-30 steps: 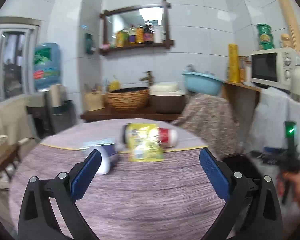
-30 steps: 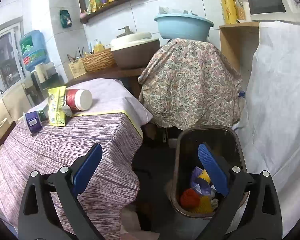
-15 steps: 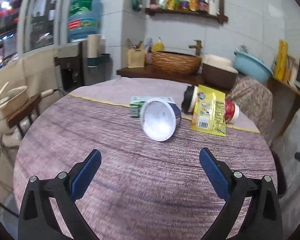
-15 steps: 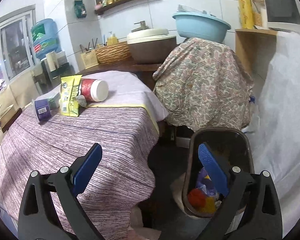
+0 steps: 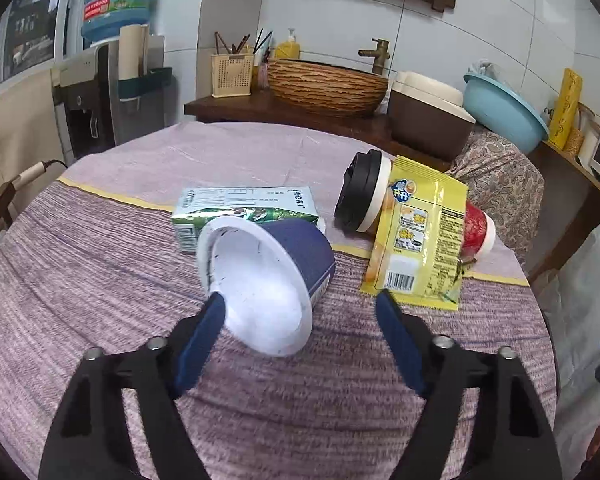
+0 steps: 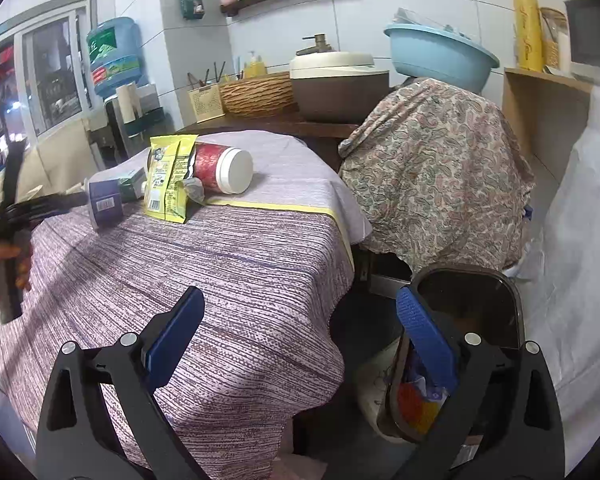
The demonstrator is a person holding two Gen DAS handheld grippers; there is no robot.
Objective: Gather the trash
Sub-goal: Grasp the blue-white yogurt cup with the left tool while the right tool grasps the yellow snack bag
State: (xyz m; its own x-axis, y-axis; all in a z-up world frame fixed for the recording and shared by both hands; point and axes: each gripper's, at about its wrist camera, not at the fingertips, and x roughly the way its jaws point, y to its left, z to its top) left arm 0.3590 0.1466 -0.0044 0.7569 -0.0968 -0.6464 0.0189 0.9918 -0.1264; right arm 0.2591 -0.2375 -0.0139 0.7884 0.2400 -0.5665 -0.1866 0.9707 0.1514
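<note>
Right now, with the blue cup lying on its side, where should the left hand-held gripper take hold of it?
Grip the blue cup across its body just behind the white rim, coming from the near table edge. Its open mouth faces the left hand-held gripper, whose open jaws already flank the rim.

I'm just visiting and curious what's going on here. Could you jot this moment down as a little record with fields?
Left gripper: open, fingers on either side of the blue cup's rim
Right gripper: open, empty, by the trash bin
Blue cup: on its side, mouth toward the camera
Other trash on table: green carton, yellow packet, red cup with black lid
Bin: already holds some trash
Table: purple striped cloth
</note>
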